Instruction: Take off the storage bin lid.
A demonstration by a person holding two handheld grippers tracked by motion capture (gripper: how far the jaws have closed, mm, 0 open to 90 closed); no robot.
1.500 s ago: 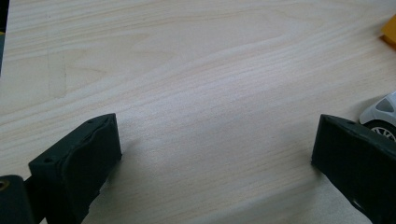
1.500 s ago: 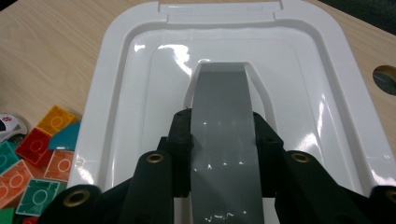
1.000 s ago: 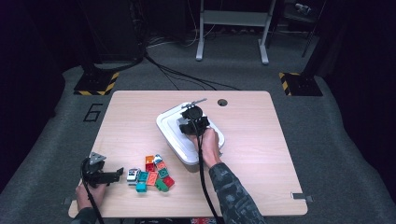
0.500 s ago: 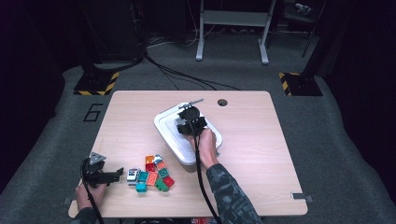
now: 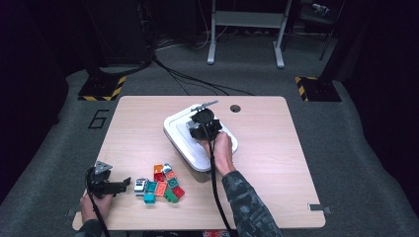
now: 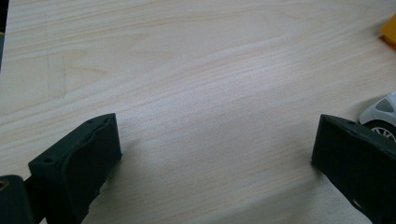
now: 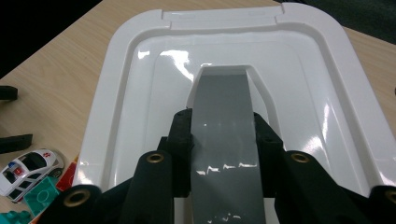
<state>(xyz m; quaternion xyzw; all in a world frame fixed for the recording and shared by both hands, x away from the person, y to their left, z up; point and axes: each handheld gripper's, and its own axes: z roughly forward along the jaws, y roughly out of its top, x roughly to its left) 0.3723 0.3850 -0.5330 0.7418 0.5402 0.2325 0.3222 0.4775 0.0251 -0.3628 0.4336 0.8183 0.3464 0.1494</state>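
Right gripper point(image 7: 223, 140) clamped on the white lid's point(image 7: 140, 88) grey handle point(image 7: 223, 116), near end hidden; left gripper point(image 6: 215, 154) agape, empty.

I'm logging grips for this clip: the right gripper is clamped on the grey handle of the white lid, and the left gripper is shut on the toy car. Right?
Not quite. The left gripper stands open over bare table, with the toy car outside its jaw, as the left gripper view shows. The right gripper is indeed clamped on the grey handle of the white lid.
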